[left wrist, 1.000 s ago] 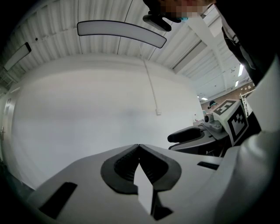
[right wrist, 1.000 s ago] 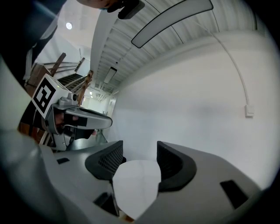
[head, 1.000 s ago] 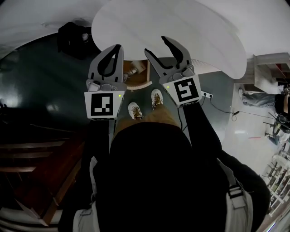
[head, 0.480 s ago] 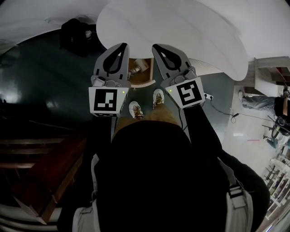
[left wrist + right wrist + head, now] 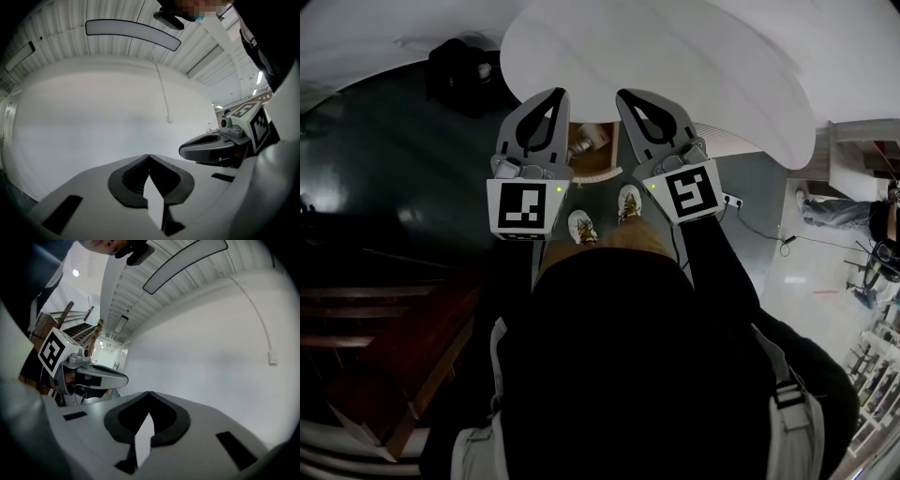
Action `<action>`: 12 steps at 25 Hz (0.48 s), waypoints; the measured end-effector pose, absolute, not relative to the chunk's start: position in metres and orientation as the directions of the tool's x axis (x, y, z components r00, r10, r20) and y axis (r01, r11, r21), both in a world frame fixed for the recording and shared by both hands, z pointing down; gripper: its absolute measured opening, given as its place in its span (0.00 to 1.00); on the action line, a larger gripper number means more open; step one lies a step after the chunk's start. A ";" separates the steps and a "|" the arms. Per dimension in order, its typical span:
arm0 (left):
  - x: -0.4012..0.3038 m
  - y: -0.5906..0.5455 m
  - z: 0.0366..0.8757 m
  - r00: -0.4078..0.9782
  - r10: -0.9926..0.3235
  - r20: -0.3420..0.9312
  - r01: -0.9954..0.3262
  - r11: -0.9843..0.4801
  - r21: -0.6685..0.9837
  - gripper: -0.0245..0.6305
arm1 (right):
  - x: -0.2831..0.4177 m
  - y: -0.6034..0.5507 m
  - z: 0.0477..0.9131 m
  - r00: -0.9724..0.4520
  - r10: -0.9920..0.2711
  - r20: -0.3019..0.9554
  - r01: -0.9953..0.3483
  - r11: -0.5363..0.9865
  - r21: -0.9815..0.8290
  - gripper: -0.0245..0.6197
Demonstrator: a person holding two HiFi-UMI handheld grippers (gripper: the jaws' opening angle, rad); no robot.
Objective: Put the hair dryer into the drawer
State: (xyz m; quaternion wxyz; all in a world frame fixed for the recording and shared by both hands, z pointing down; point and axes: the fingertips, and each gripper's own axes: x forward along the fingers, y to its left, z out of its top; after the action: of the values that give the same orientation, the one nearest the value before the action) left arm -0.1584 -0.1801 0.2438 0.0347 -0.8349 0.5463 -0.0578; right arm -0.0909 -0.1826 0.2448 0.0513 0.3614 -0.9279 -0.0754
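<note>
Head view showed the left gripper (image 5: pixel 555 95) and the right gripper (image 5: pixel 624 95) raised side by side in front of the body, well above the shoes (image 5: pixel 581 228) and the dark floor (image 5: pixel 394 169), with their tips at the near edge of a round white table (image 5: pixel 694 56). Each claw was seen clenched in its own gripper view, the dark pads pressed tip to tip with nothing caught between them and only a plain white wall (image 5: pixel 93 117) beyond. From this it was judged that nothing was being carried and that the pair was simply held level and forward in a neutral pose, not aimed at any object. No hair dryer could be picked out with certainty in any view. Between the two grippers, under the table edge, a wooden box (image 5: pixel 596 174) with an open top was glimpsed, possibly the drawer, and a small pale thing (image 5: pixel 581 147) lay inside it; it was too small and too hidden to be named. The scene was therefore taken to fit two readings: the hair dryer lying somewhere out of sight and yet to be fetched, or that pale thing being the dryer, already lodged in the drawer. A dark bundle (image 5: pixel 459 66) was seen on the floor beside the table, well apart from both grippers.
</note>
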 end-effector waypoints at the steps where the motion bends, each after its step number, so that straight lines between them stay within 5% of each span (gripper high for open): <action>1: -0.158 -0.181 0.244 0.397 -0.916 0.060 -0.908 -0.402 -0.122 0.06 | -0.090 -0.184 0.244 -0.733 -0.679 0.038 -0.664 0.726 0.177 0.08; 12: -0.155 -0.183 0.243 0.384 -0.921 0.068 -0.911 -0.389 -0.133 0.06 | -0.083 -0.186 0.242 -0.728 -0.685 0.018 -0.672 0.718 0.180 0.08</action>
State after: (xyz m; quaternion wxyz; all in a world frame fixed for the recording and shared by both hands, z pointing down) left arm -0.1554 -0.1834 0.2433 0.0365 -0.8309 0.5513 -0.0653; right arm -0.0832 -0.1855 0.2415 0.0415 0.3664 -0.9260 -0.0809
